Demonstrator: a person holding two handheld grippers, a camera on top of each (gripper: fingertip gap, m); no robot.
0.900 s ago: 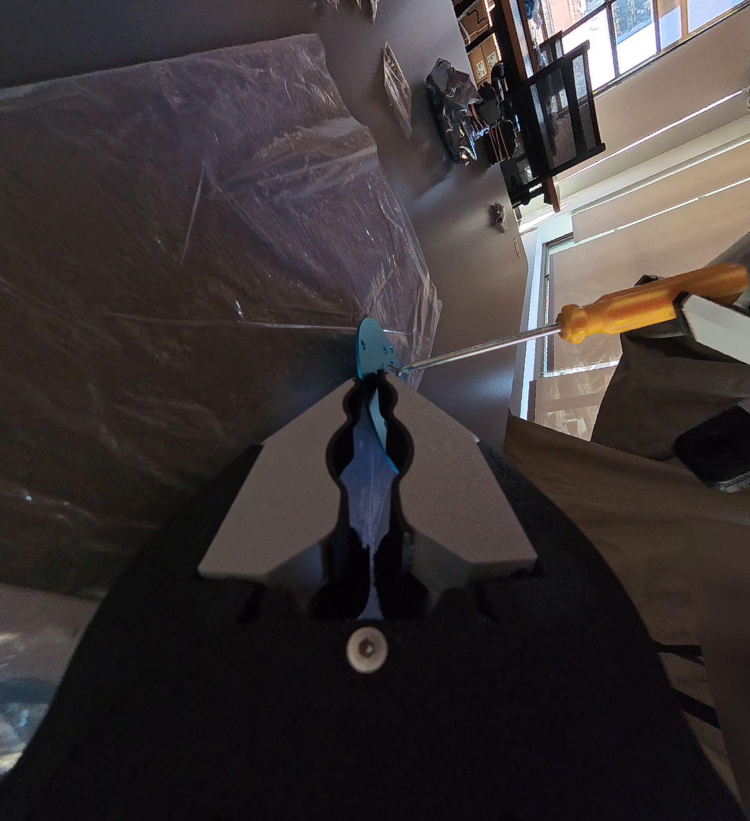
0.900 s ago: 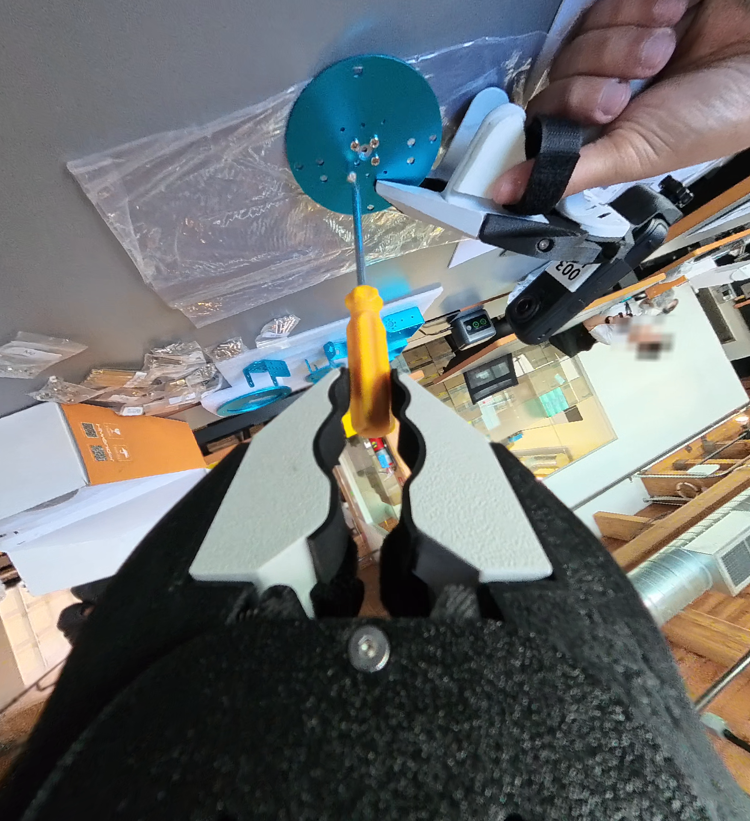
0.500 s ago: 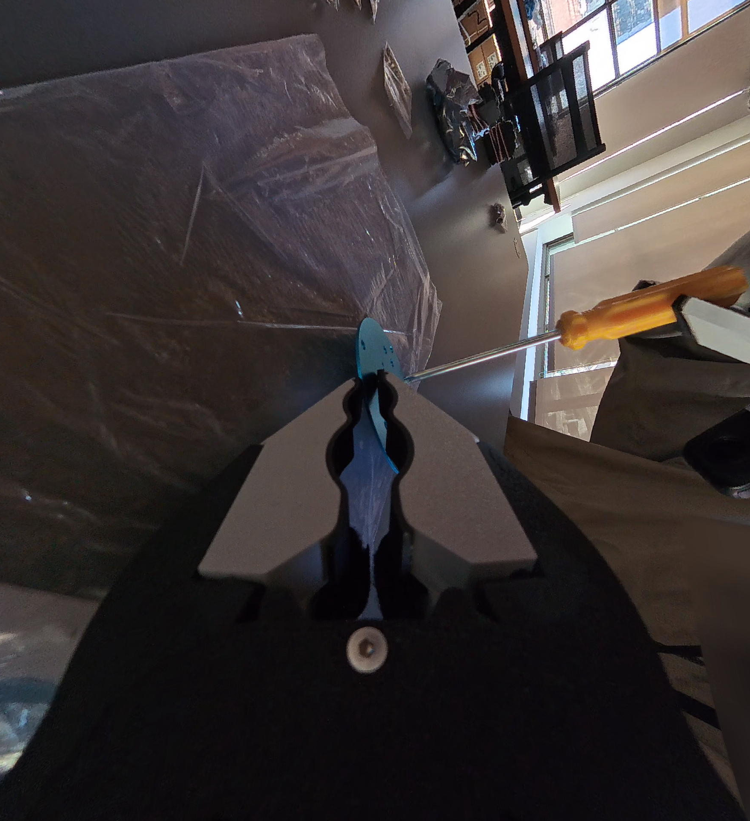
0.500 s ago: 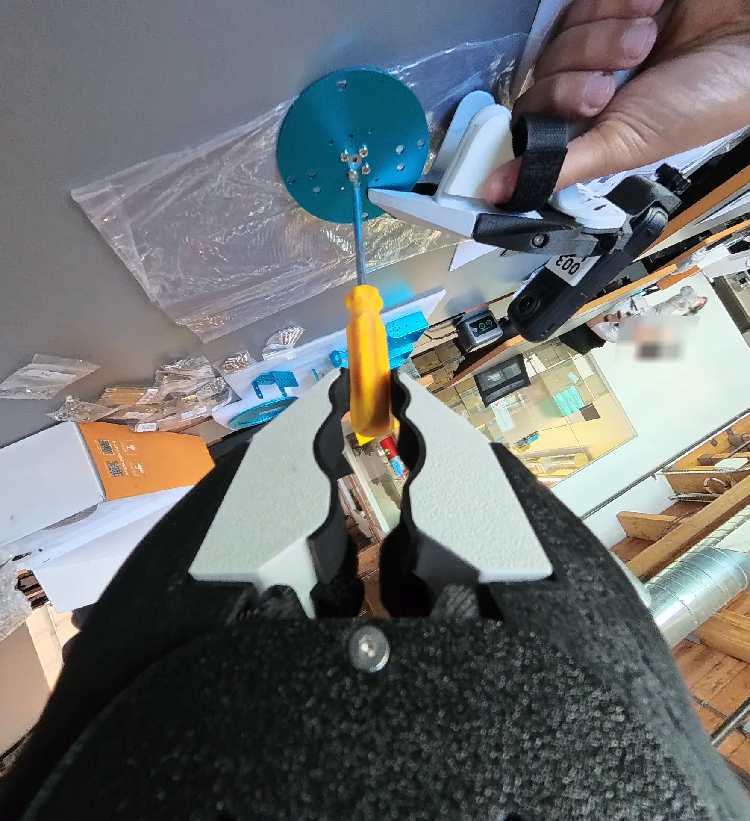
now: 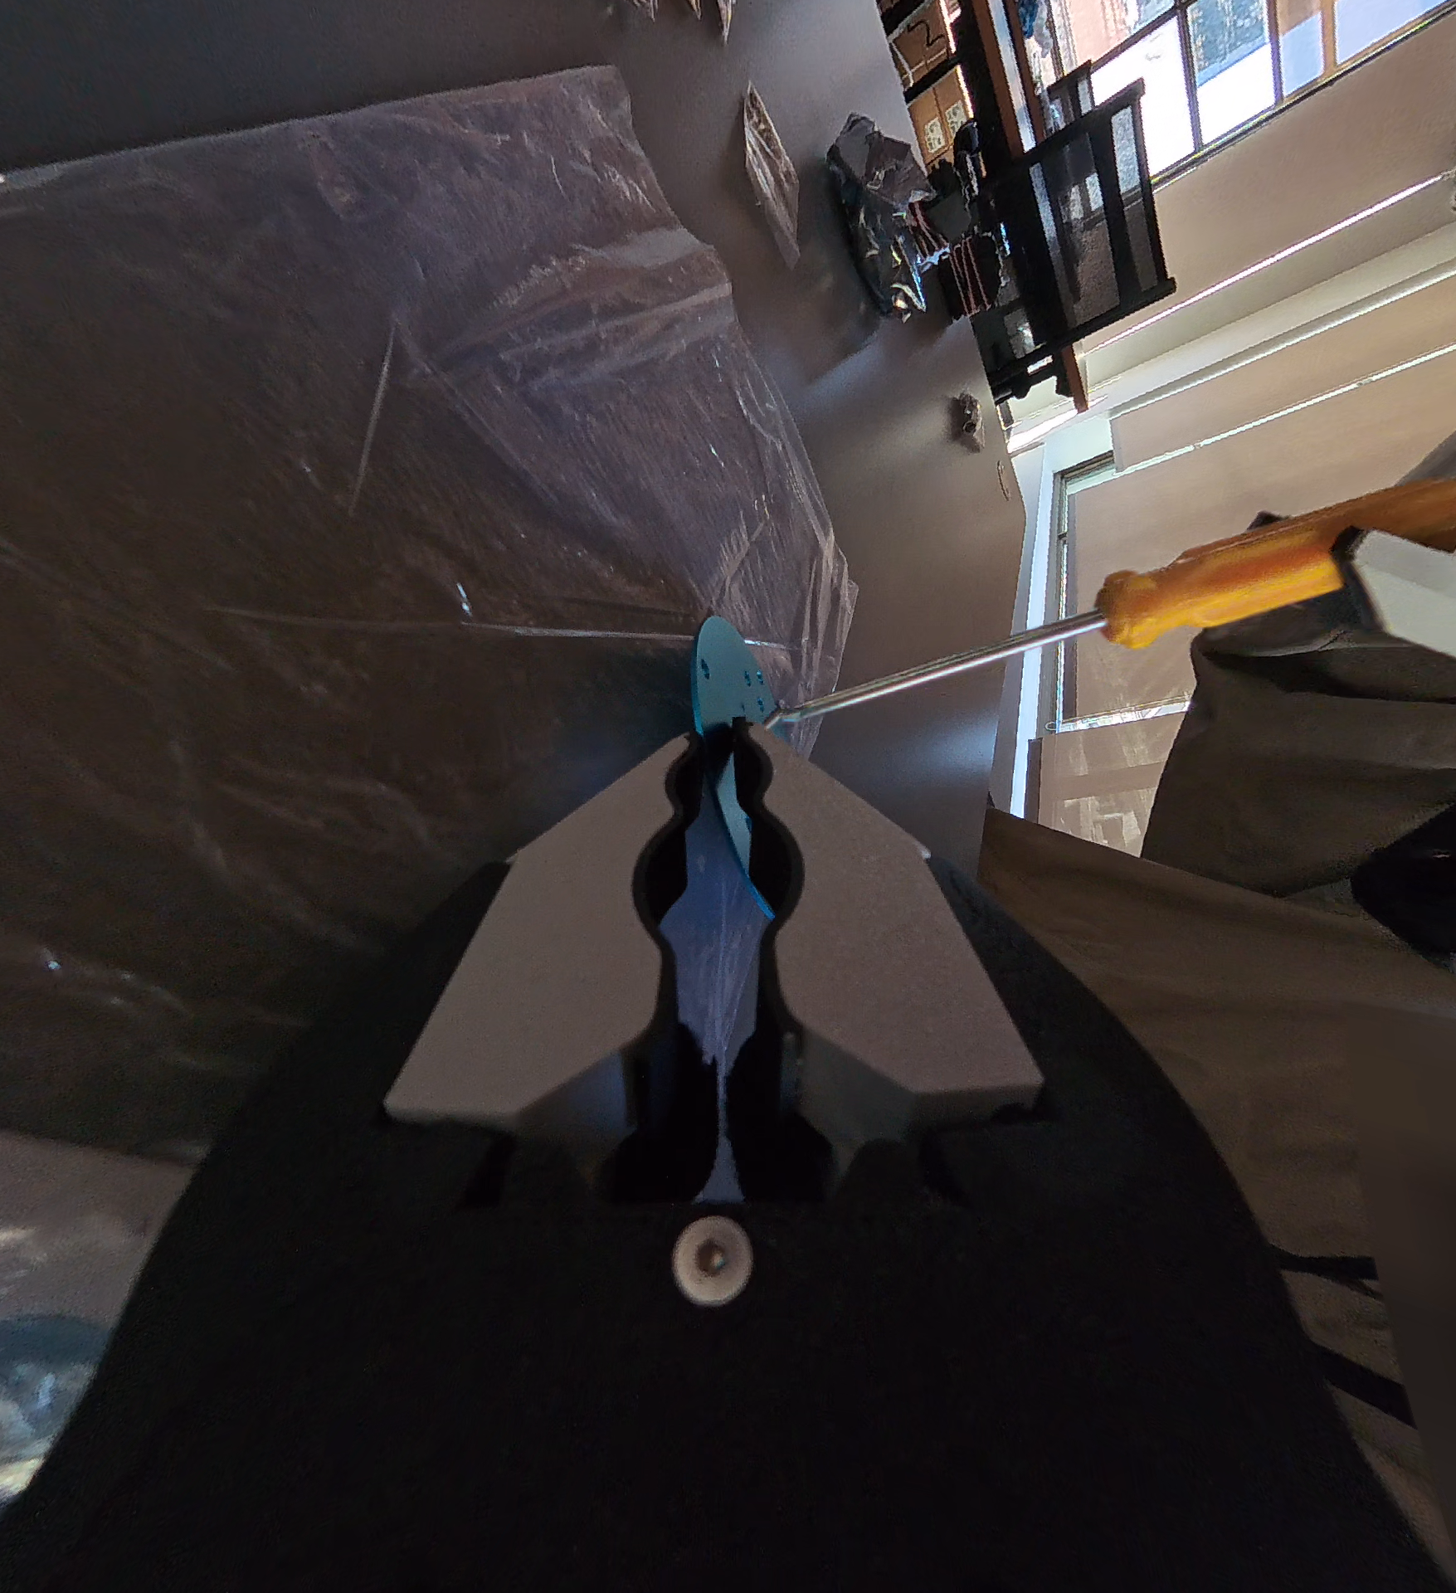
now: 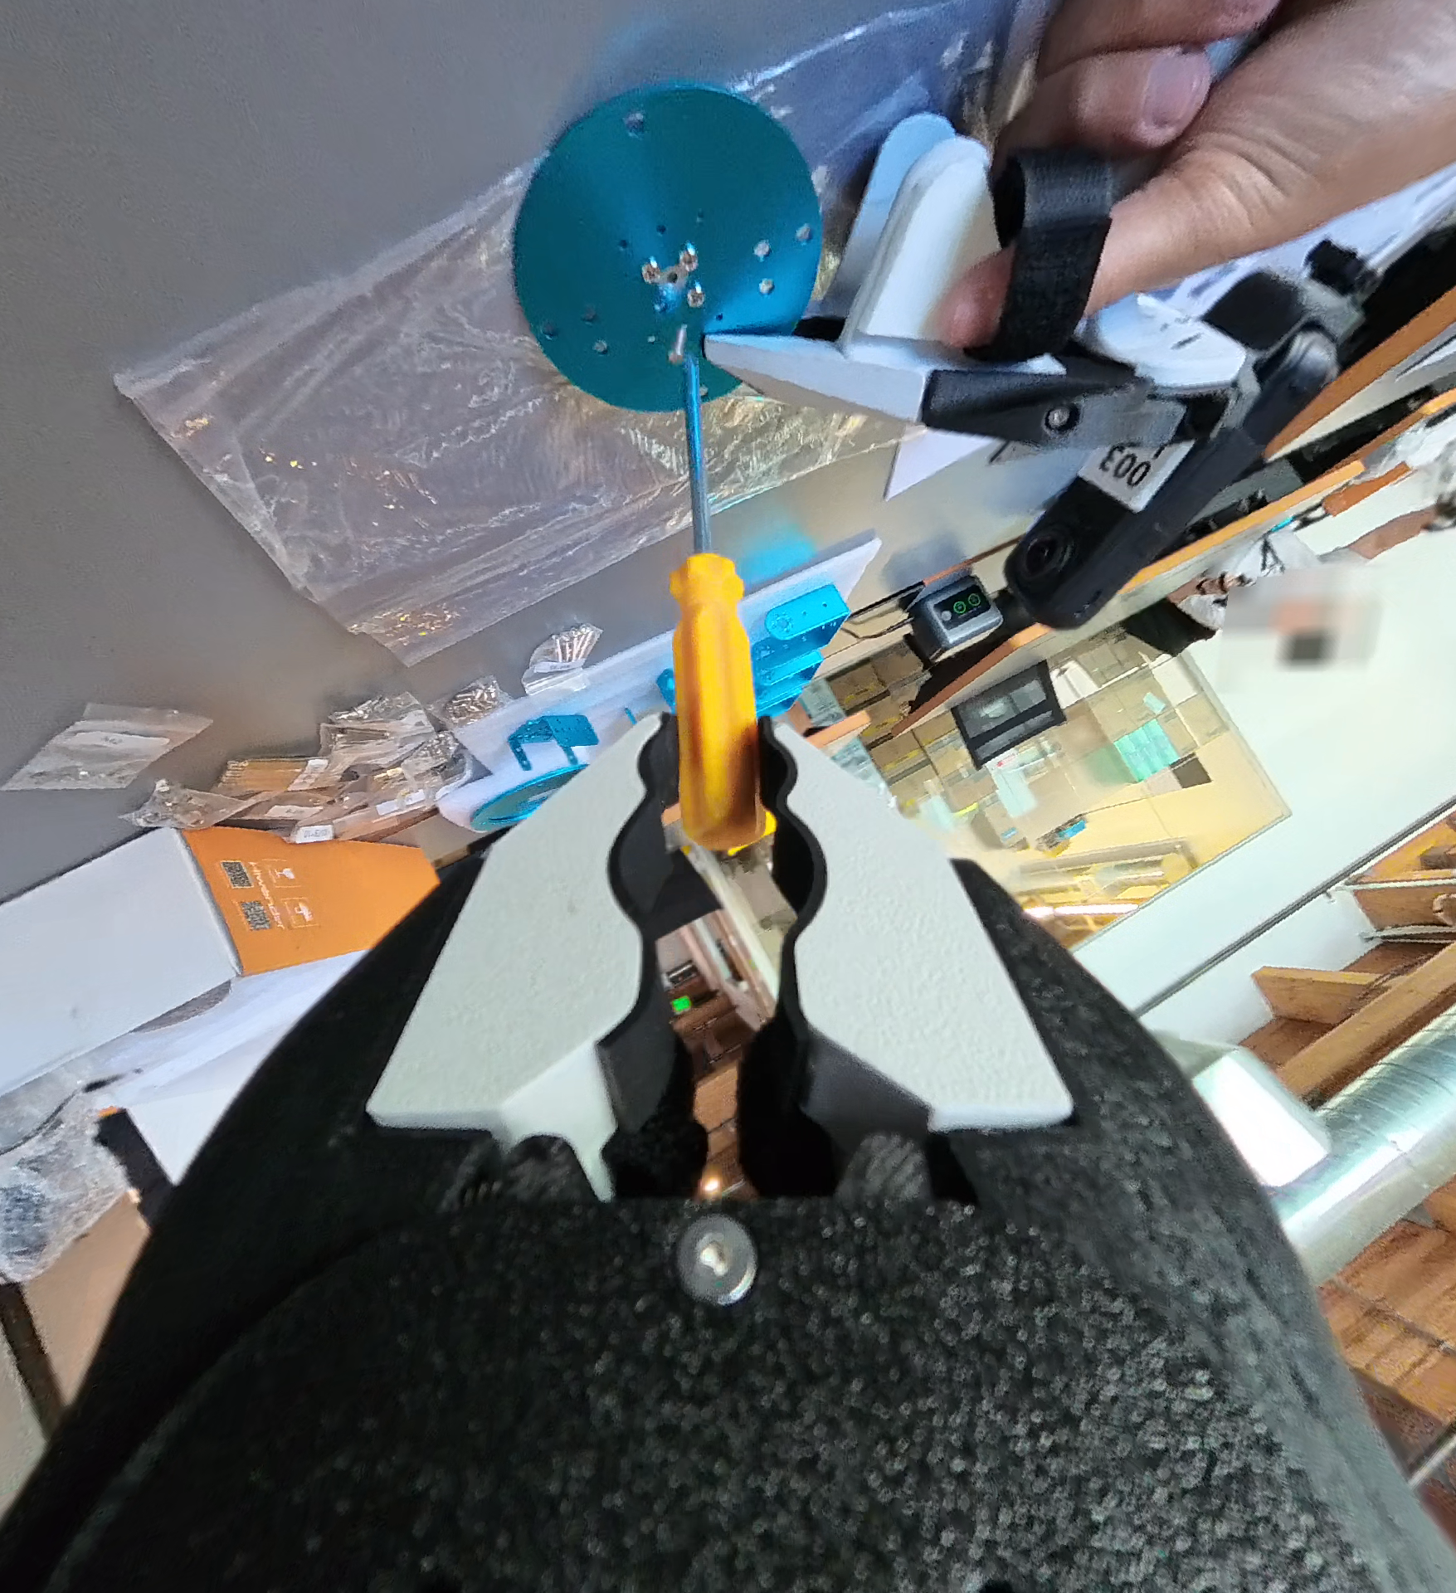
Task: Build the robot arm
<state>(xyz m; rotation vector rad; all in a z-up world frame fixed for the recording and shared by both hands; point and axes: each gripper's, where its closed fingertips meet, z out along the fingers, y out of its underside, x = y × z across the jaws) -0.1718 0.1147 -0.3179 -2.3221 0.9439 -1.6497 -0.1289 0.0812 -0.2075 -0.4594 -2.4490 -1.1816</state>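
My left gripper (image 5: pixel 728 733) is shut on the edge of a round blue metal disc (image 5: pixel 728 681) with small holes and holds it edge-on above a grey table. In the right wrist view the disc (image 6: pixel 664 224) faces the camera with several small screws near its centre. My right gripper (image 6: pixel 711 741) is shut on the orange handle of a screwdriver (image 6: pixel 715 690). Its metal shaft points at the disc and the tip sits at a screw close to the left gripper's fingertip (image 6: pixel 759 362). The screwdriver also shows in the left wrist view (image 5: pixel 1258 569).
A clear plastic bag (image 6: pixel 379 431) lies flat on the grey table (image 6: pixel 147 215) behind the disc. Small bags of hardware (image 6: pixel 345 776), blue metal brackets (image 6: pixel 793 638) on a white tray and a white and orange box (image 6: pixel 190 914) lie further along. A hand (image 6: pixel 1276 129) holds the left gripper. Left tips to right tips: about 12 cm.
The screwdriver tip has shifted from the disc's centre screws to a screw lower down, near the left fingertip. The right wrist view has drawn closer to the disc. Both grips are unchanged.
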